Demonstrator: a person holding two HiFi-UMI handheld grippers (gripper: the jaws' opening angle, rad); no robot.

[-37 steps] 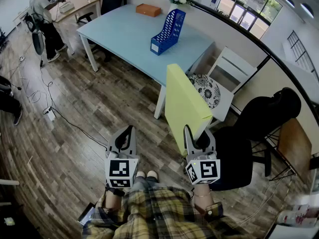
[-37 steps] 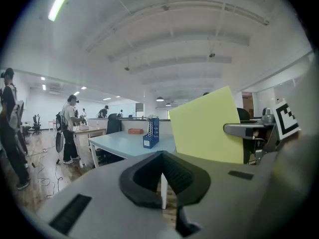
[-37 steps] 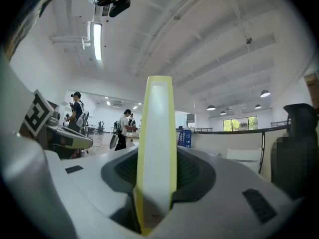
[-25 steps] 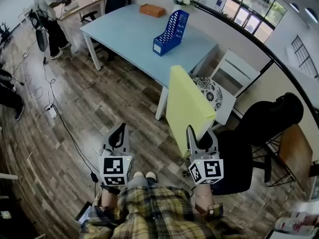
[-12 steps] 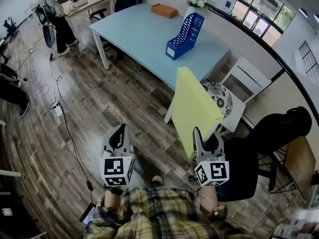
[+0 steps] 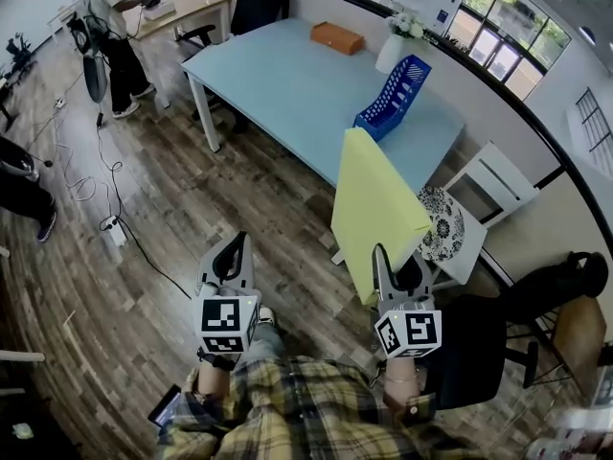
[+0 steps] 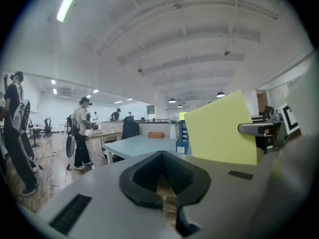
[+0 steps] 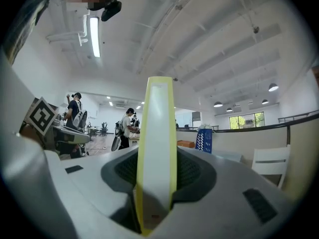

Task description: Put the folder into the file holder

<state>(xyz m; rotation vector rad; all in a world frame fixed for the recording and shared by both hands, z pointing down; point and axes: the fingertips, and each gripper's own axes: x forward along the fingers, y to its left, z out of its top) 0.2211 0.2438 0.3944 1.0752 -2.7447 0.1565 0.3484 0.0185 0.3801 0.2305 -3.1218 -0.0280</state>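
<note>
- Right gripper (image 6: 399,263) has its jaws clamped on the bottom edge of the yellow folder (image 6: 374,206). The right gripper view shows the folder edge-on, squeezed between the two pads.
- The folder stands pretty much upright in the air over the wood floor (image 6: 144,257), on the near side of the light blue counter (image 6: 278,80). Its top corner points toward the counter's near right end.
- Left gripper (image 6: 233,255) is empty, with its jaws together at the tips. It's held out over the floor, to the left of the folder and well apart from it.
- The blue file holder (image 6: 395,98) sits on the counter's right side, nothing in it as far as I can see, just beside a white vase (image 6: 393,52) with flowers.
- An orange box (image 6: 337,37) is farther back on the counter.
- A white chair (image 6: 487,192) with a patterned cushion (image 6: 443,222) is just right of the folder.
- A person (image 6: 113,38) stands at a desk far left.
</note>
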